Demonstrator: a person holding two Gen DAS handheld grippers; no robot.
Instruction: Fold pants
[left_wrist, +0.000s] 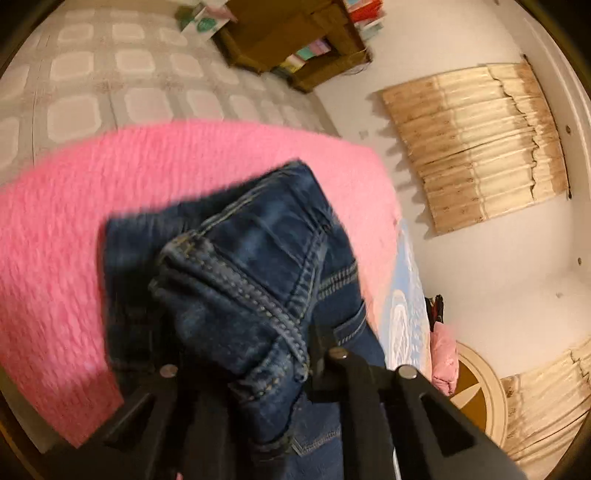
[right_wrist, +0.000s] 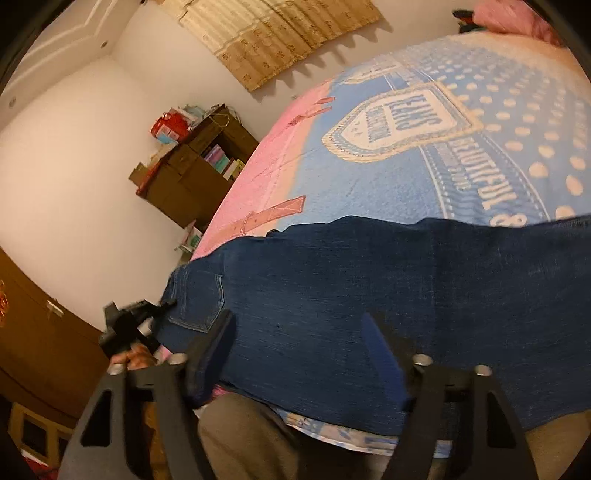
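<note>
Two grippers, one pair of jeans (right_wrist: 369, 295). Left wrist view: left gripper (left_wrist: 243, 354) is clamped on a bunched fold of denim at the waistband end; thick seam and stitched hem bulge up between the black fingers (left_wrist: 166, 398), fabric pressed in from both sides. Rest of that fold spreads forward past the fingertips onto a pink blanket (left_wrist: 55, 258). Blur in the frame.

Right wrist view: right gripper (right_wrist: 299, 354) has its jaws spread apart, nothing pinched. Both blue-padded fingers (right_wrist: 380, 354) sit low over the dark denim, which lies flat and wide across the near edge of the bed, running under and beyond the fingertips. Back pocket shows toward the left end of the jeans; the left gripper (right_wrist: 125, 328) is visible just at that end, with a hand (right_wrist: 136, 360) on it. Below the fingers, a grey-trousered leg (right_wrist: 240, 435) of the person.

Beyond the jeans: blue and pink printed bedspread (right_wrist: 406, 166). Further off, brown shelf unit (right_wrist: 195, 173) with boxes, white wall, beige pleated curtain (right_wrist: 280, 33).
</note>
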